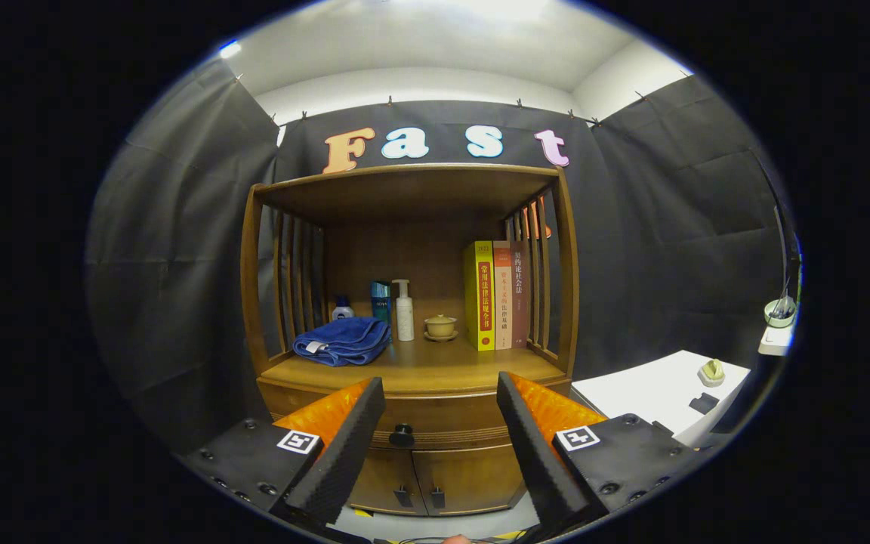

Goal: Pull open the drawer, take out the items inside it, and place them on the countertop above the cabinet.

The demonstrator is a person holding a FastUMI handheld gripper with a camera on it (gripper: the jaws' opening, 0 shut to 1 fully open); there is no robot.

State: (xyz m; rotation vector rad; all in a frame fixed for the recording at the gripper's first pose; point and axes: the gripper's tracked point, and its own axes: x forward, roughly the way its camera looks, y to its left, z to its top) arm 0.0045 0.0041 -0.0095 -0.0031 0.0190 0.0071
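A wooden cabinet stands ahead with its drawer (pixel 435 423) closed, a dark round knob (pixel 402 435) on the drawer front. The knob sits between my fingers, nearer the left one and some way beyond the tips. My gripper (pixel 441 393) is open with nothing between its fingers. The countertop (pixel 435 370) above the drawer holds a folded blue towel (pixel 343 341) at its left, bottles (pixel 403 310), a small lidded cup (pixel 441 326) and several upright books (pixel 495 295). The drawer's contents are hidden.
Two lower cabinet doors (pixel 435 477) sit under the drawer. Slatted wooden sides and a top shelf (pixel 412 175) enclose the countertop. A white table (pixel 661 393) with small items stands to the right of the cabinet. Black cloth walls surround the booth.
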